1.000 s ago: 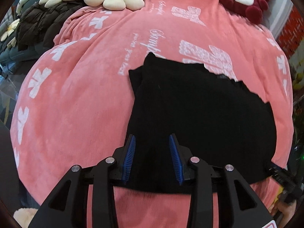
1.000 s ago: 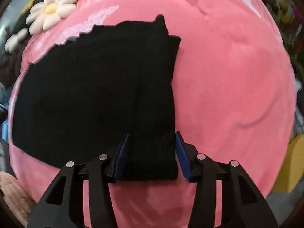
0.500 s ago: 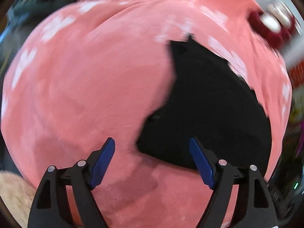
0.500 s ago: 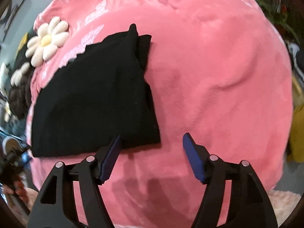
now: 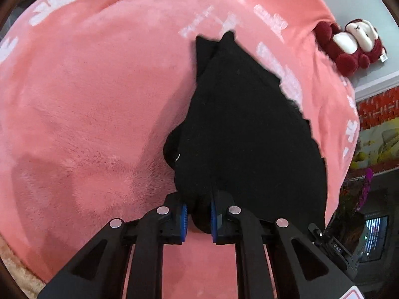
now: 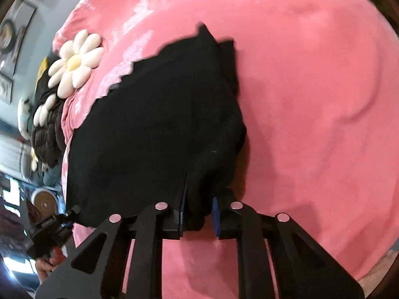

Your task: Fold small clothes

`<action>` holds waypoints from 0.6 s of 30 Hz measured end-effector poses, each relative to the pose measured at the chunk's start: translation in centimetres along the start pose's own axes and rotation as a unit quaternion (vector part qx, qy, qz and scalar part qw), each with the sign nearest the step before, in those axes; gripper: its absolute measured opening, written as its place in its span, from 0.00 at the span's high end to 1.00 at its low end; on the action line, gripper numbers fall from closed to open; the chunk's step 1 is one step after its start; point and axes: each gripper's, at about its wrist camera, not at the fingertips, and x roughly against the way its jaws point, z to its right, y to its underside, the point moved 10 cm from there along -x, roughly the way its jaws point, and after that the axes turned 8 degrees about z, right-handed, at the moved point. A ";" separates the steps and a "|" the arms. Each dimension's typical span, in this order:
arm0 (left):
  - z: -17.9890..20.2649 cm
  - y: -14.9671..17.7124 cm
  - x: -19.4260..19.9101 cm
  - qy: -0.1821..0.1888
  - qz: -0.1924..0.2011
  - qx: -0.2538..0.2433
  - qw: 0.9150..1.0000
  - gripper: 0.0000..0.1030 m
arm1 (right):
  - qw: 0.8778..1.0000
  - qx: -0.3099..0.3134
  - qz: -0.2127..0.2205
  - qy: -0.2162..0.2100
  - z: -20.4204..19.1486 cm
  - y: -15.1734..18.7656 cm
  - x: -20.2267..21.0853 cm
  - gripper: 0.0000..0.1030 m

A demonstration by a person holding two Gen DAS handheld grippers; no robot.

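A black garment [image 5: 249, 129] lies folded on a pink blanket [image 5: 87, 94]. In the left wrist view my left gripper [image 5: 198, 214] is closing, its blue pads pressed on the garment's near left corner, which bunches up between them. In the right wrist view the same black garment [image 6: 154, 124] fills the middle. My right gripper [image 6: 198, 214] is closing too, with the garment's near right corner pinched between its pads. The cloth near both corners is lifted and puckered.
A daisy-shaped cushion [image 6: 74, 62] and a dark quilted item [image 6: 47, 134] sit at the blanket's far left. A dark red plush toy [image 5: 351, 47] lies at the far right. The other gripper and a hand [image 6: 49, 226] show at the left edge.
Both grippers opened wide beside the garment's near corners, then closed on them. The left gripper dropped and rolled. The cloth at both corners now bunches upward.
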 end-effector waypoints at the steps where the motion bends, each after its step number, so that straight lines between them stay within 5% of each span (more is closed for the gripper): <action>1: 0.2 -0.3 0.9 0.005 0.003 0.003 1.000 0.90 | 1.000 0.007 0.002 -0.002 -0.2 -0.3 0.8 0.88; 6: 0.1 -0.1 4.6 0.031 -0.009 0.005 0.999 0.90 | 0.999 0.042 0.000 0.005 0.7 0.2 5.2 0.91; 11: -1.8 4.7 4.0 -0.005 -0.048 -0.015 0.999 0.90 | 0.993 0.045 -0.077 0.083 5.1 6.0 2.9 0.91; 12: -2.3 5.6 3.5 -0.016 -0.051 -0.016 0.998 0.89 | 0.991 0.043 -0.070 0.108 5.6 6.1 3.0 0.91; 16: -2.9 5.6 2.8 -0.038 -0.033 -0.023 0.998 0.83 | 0.990 0.095 0.040 0.095 1.4 2.1 6.6 0.88; 18: -2.8 5.4 2.5 -0.048 -0.029 -0.044 0.997 0.81 | 0.990 0.116 0.035 0.073 -1.1 1.6 5.9 0.88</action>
